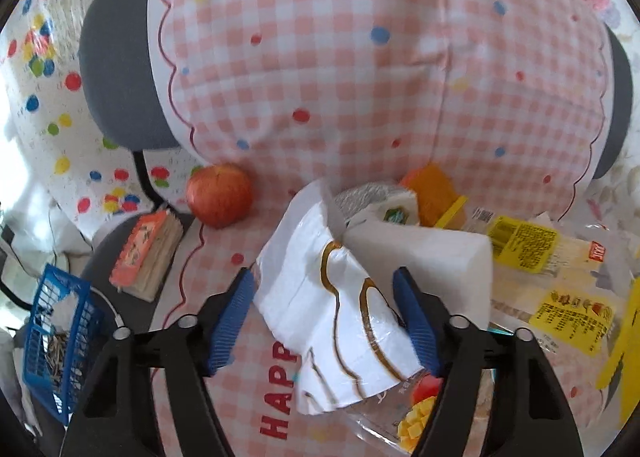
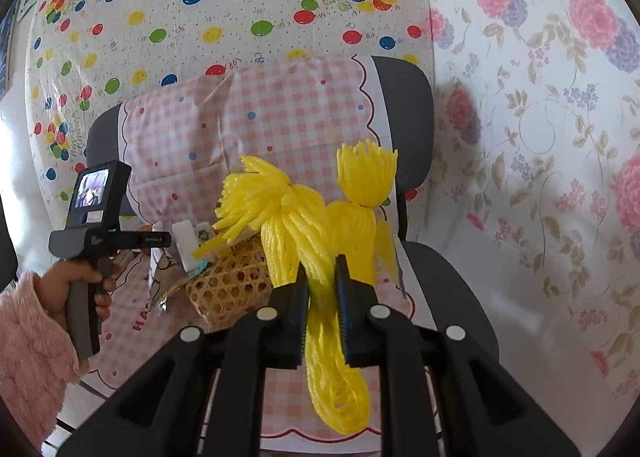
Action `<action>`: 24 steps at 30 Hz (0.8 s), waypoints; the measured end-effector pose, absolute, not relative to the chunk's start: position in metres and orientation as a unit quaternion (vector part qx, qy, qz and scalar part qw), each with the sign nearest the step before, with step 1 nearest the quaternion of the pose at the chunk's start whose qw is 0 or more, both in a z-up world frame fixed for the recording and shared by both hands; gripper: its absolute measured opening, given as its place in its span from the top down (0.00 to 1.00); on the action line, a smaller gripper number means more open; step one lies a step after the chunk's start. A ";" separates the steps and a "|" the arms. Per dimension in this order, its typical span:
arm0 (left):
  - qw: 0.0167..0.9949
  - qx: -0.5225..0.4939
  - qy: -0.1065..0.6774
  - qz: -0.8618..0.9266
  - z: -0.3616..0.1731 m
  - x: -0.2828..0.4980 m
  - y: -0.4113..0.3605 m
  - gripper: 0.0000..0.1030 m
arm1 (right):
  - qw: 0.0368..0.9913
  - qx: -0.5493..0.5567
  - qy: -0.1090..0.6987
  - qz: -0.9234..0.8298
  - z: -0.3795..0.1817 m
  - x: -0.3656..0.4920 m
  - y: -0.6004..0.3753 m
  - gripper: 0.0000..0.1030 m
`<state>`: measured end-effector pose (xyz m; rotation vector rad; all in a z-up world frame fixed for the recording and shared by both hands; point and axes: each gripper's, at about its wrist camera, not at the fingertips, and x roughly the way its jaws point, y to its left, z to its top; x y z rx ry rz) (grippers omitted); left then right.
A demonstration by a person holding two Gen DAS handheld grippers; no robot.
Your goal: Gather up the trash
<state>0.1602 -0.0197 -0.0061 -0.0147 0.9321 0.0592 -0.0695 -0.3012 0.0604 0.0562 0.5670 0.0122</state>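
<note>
Right gripper [image 2: 322,289]: clamped on yellow foam net [image 2: 320,233], held above wicker basket [image 2: 228,289].
Left gripper [image 1: 324,321]: spread around white wrapper [image 1: 340,297], beside basket, not pinching yet.
Risk: net snagging on basket rim; slick wrapper sliding out if closed off-centre.

The apple [image 1: 219,200] sat on the chair [image 1: 116,69], with the book [image 1: 146,253] left of it and the wrappers [image 1: 548,281] piled off to its right.
</note>
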 end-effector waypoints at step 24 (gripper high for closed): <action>0.938 -0.025 0.265 -0.223 0.088 -0.034 -0.001 0.99 | 0.960 0.088 0.267 -0.008 0.058 -0.125 -0.327 0.88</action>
